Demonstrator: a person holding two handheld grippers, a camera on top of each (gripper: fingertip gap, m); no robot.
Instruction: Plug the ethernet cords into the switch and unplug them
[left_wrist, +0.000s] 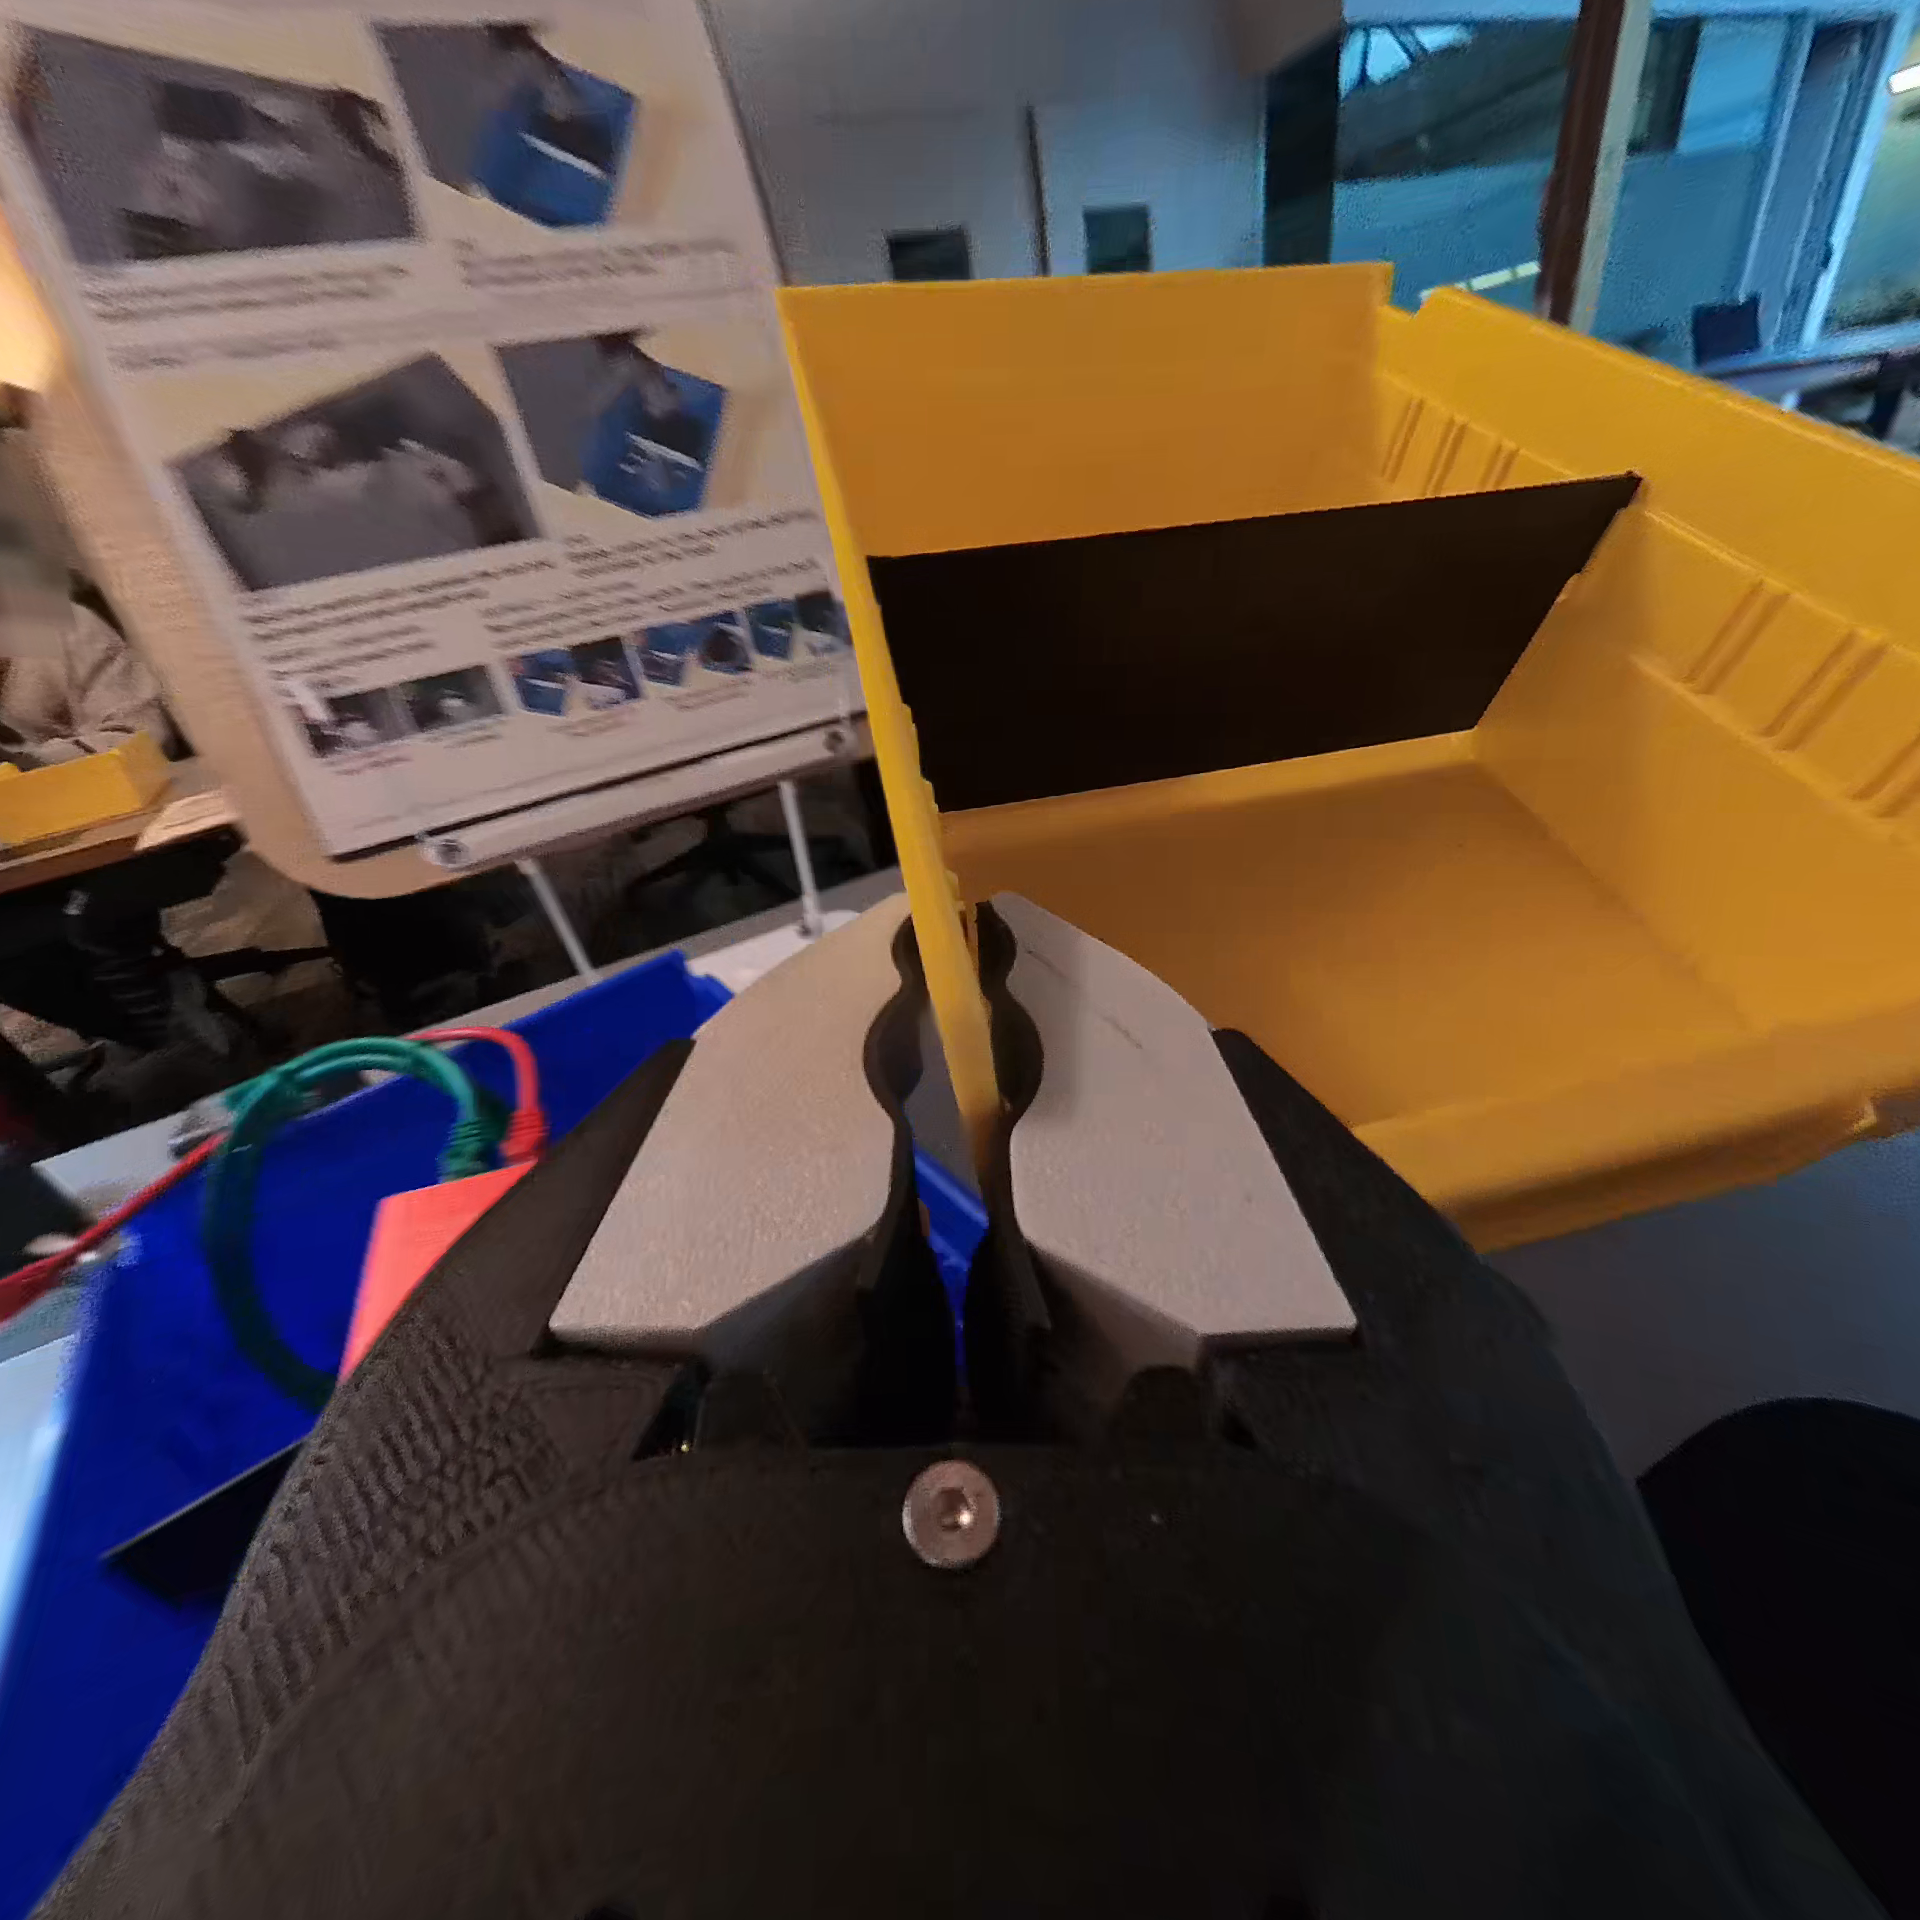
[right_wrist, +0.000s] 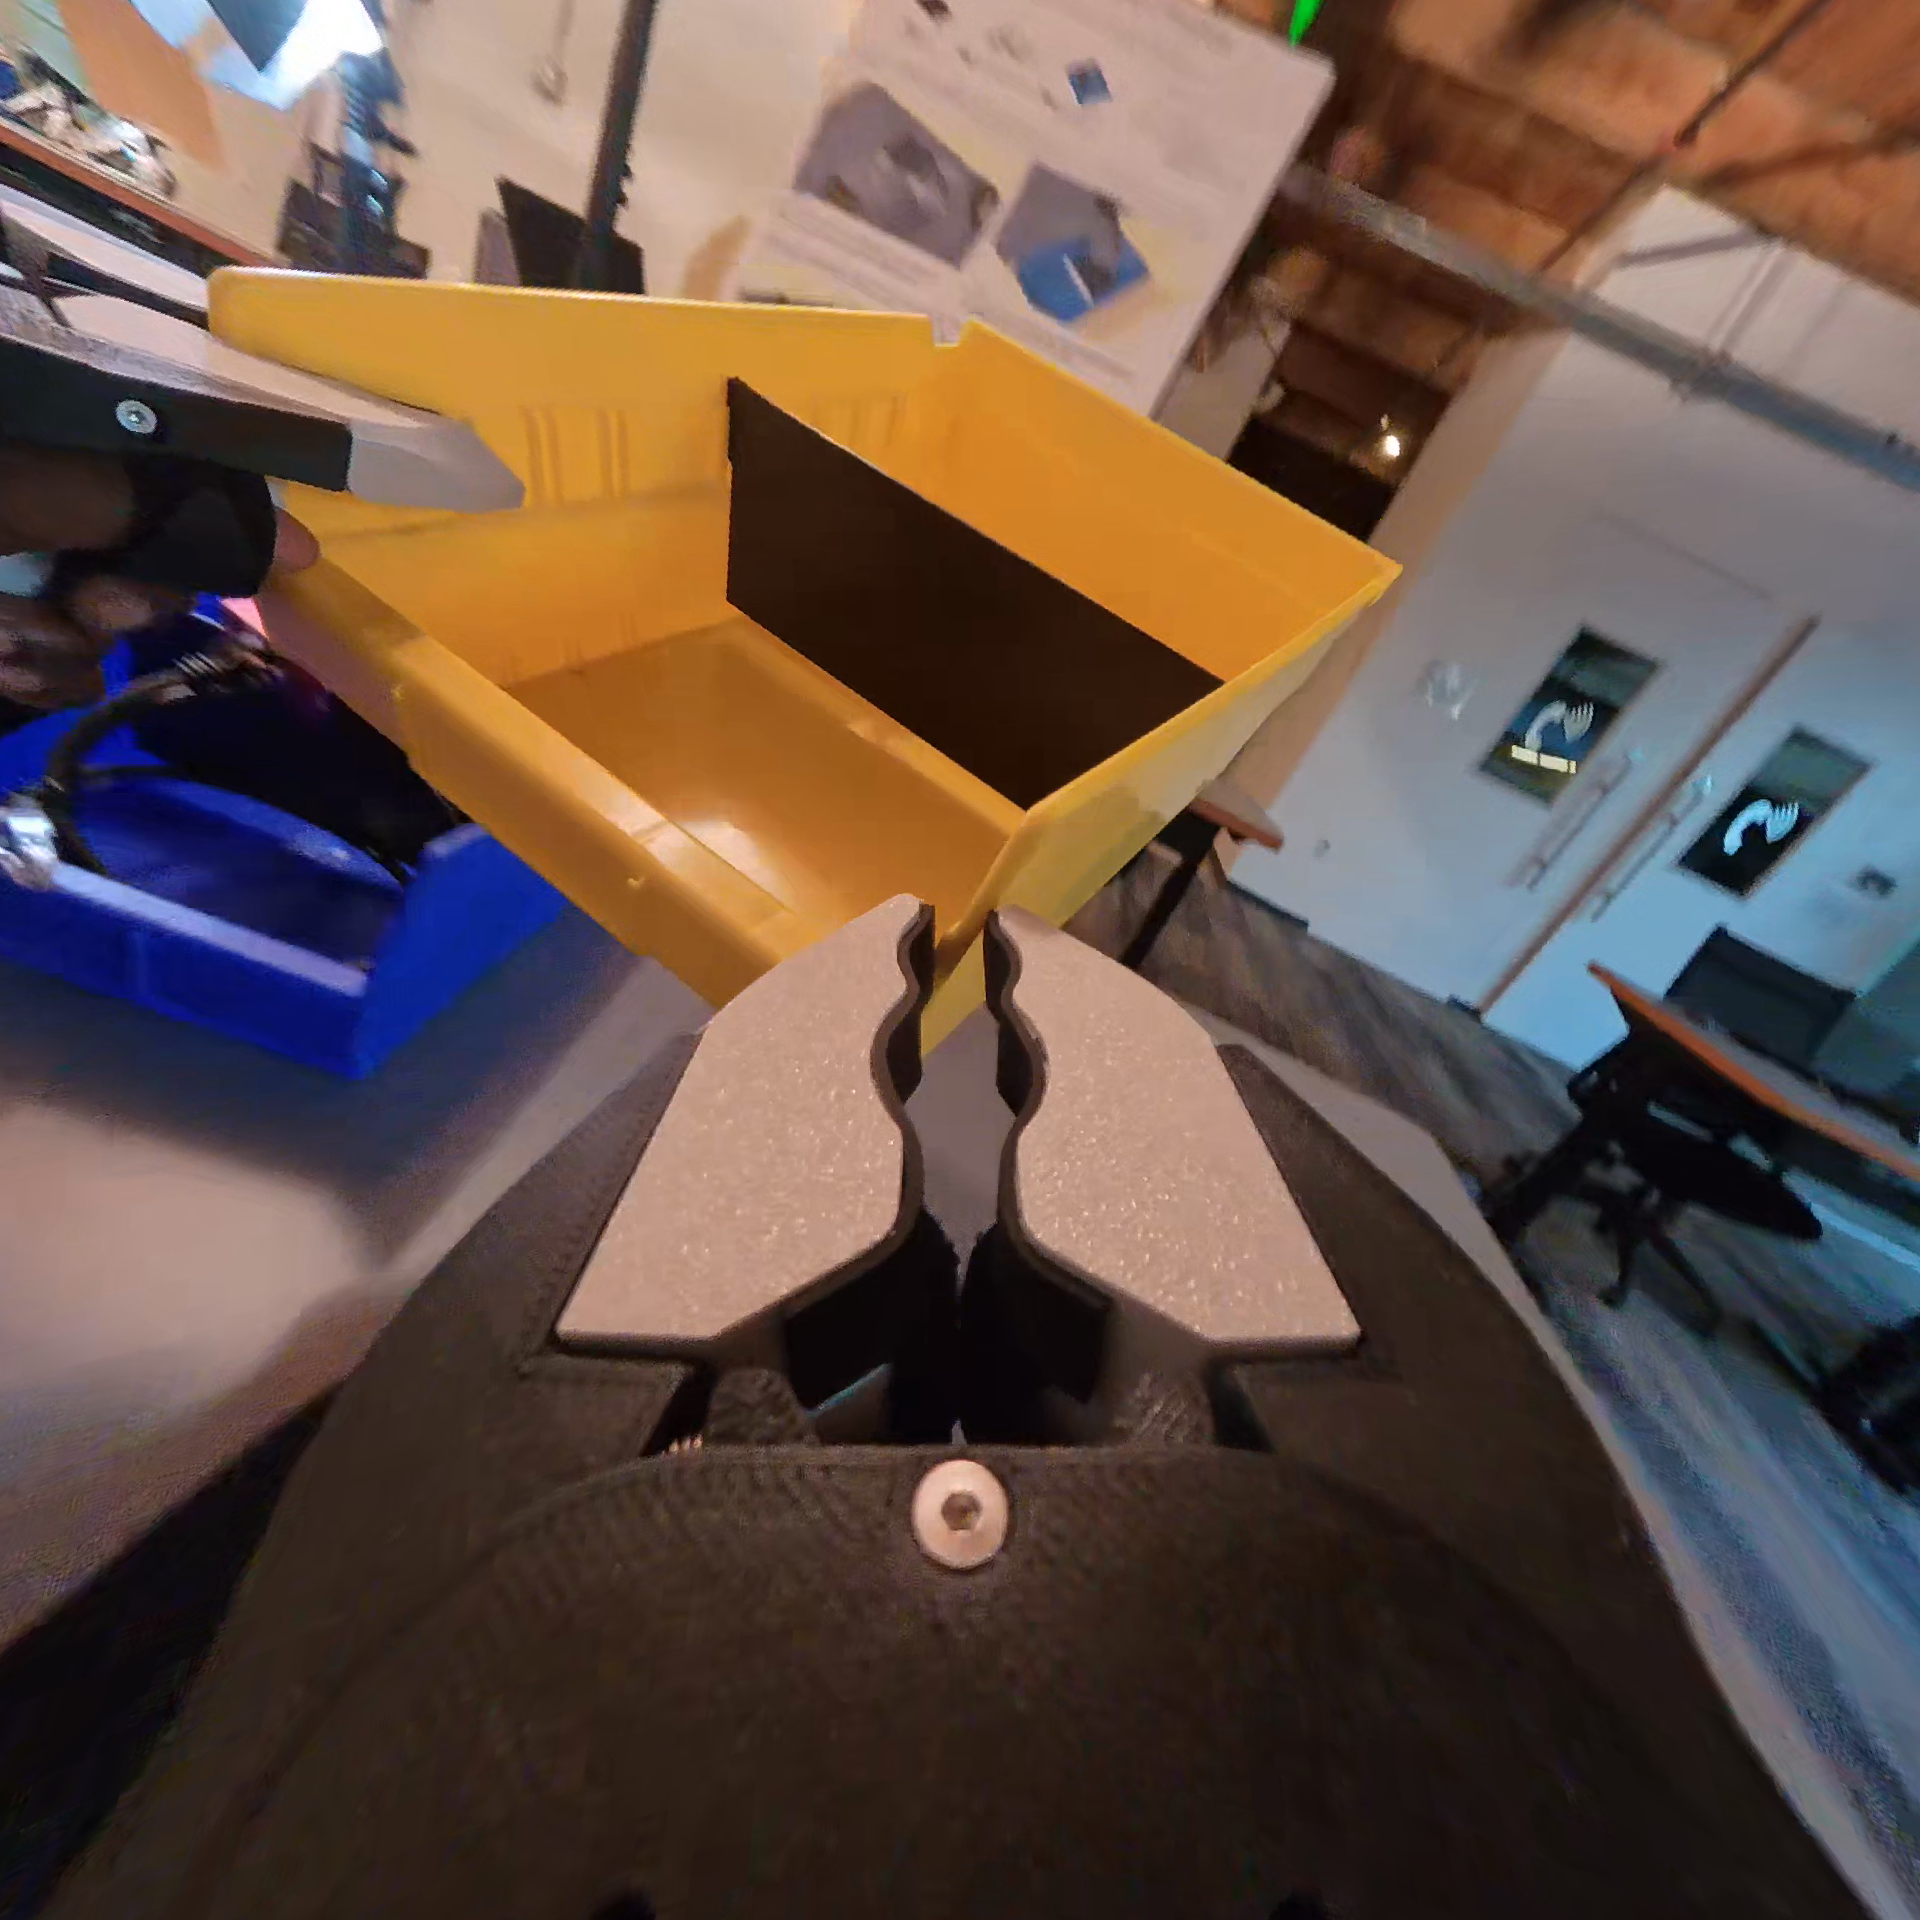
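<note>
An empty yellow bin (left_wrist: 1351, 914) with a black divider (left_wrist: 1195, 644) is held tilted above the table by both grippers. My left gripper (left_wrist: 961, 925) is shut on its left side wall. My right gripper (right_wrist: 956, 930) is shut on the front corner of the right wall of the bin (right_wrist: 727, 748). The left gripper also shows in the right wrist view (right_wrist: 447, 468), clamped on the far wall. A green cord (left_wrist: 343, 1081) and a red cord (left_wrist: 520, 1081) loop over a red-orange box (left_wrist: 436, 1236) in a blue bin (left_wrist: 187, 1403) at lower left.
A poster board (left_wrist: 416, 468) on a stand rises behind the table. The blue bin (right_wrist: 208, 935) lies left of the yellow one, with a black cable (right_wrist: 83, 748) in it. The grey table (right_wrist: 156, 1195) is below. A desk and chairs (right_wrist: 1714, 1091) stand at right. The tips of one gripper are about 20 cm away from the tips of the other.
</note>
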